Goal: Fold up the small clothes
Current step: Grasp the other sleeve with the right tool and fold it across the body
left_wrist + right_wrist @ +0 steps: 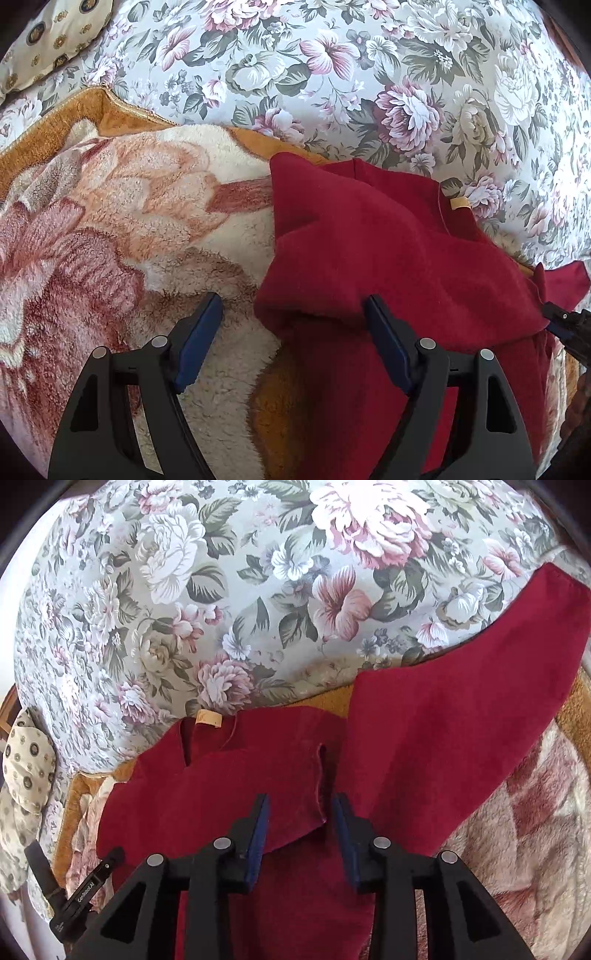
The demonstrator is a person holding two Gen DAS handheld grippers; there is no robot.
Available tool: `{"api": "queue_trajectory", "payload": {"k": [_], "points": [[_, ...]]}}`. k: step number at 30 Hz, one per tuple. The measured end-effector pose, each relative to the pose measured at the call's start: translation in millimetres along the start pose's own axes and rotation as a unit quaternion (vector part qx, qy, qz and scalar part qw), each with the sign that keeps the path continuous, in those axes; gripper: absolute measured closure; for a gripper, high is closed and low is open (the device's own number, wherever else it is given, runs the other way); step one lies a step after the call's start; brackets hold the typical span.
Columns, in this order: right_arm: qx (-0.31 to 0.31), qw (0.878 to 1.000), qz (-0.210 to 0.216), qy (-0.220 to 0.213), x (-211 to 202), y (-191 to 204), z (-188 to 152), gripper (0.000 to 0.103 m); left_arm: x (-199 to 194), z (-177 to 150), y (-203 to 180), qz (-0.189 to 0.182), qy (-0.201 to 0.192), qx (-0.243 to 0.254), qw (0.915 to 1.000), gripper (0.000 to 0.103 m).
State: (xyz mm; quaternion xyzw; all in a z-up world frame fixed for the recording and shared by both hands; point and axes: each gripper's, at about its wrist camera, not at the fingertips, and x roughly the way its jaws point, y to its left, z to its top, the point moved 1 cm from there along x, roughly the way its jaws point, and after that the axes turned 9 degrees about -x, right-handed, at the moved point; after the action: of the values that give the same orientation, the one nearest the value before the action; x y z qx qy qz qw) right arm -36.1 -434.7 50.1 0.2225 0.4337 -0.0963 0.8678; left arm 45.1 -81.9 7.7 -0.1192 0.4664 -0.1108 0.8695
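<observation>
On the fleece blanket point(122, 229) lies the red garment point(388, 258), its far edge reaching the floral sheet point(332, 74) — tan label point(209, 718) at the collar. Left gripper point(293, 317) spread wide, its right finger against a raised fold. Right gripper point(300, 814) parted — straddling a seam edge, nothing clamped.

"GenRobot.AI" on left hand-held gripper point(88, 888)

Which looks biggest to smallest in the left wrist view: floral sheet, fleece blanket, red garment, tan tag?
1. floral sheet and fleece blanket: roughly alike in frame; the blanket sits nearer the camera, so unranked.
2. red garment
3. tan tag, by far the smallest.
</observation>
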Motion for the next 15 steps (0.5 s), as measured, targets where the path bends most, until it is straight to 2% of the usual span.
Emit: {"api": "queue_trajectory", "payload": {"k": [1,2,3,5,7,9,11,13,15], "points": [[-0.001,1.0,-0.001,0.003,6,0,1,0.069,0,0,0,-0.003,-0.004,0.0,1.0,0.023],[-0.004,1.0,0.002,-0.002,11,1,2,0.075,0,0,2,-0.007,-0.005,-0.002,1.0,0.023],[-0.011,1.0,-0.005,-0.01,13,1,4,0.096,0,0,3,-0.012,-0.005,-0.006,0.9999,0.023],[-0.027,0.998,-0.018,-0.046,2,5,8,0.096,0,0,5,-0.016,-0.005,-0.009,0.9998,0.023],[-0.057,0.994,-0.053,-0.078,-9,12,9,0.096,0,-1,3,-0.015,-0.006,-0.005,0.9999,0.022],[-0.081,0.992,-0.081,-0.061,4,15,8,0.096,1,-2,1,-0.011,-0.009,0.001,0.9999,0.022],[-0.084,0.994,-0.072,-0.024,18,9,6,0.096,-4,-4,4,-0.023,-0.004,-0.004,0.9997,0.022],[-0.067,0.996,-0.047,-0.026,2,3,3,0.094,-13,-8,11,-0.033,0.012,-0.007,0.9993,0.022],[-0.046,0.998,-0.021,-0.045,-30,-4,-9,0.08,-24,-13,19,-0.035,0.028,-0.012,0.9989,0.022]]}}
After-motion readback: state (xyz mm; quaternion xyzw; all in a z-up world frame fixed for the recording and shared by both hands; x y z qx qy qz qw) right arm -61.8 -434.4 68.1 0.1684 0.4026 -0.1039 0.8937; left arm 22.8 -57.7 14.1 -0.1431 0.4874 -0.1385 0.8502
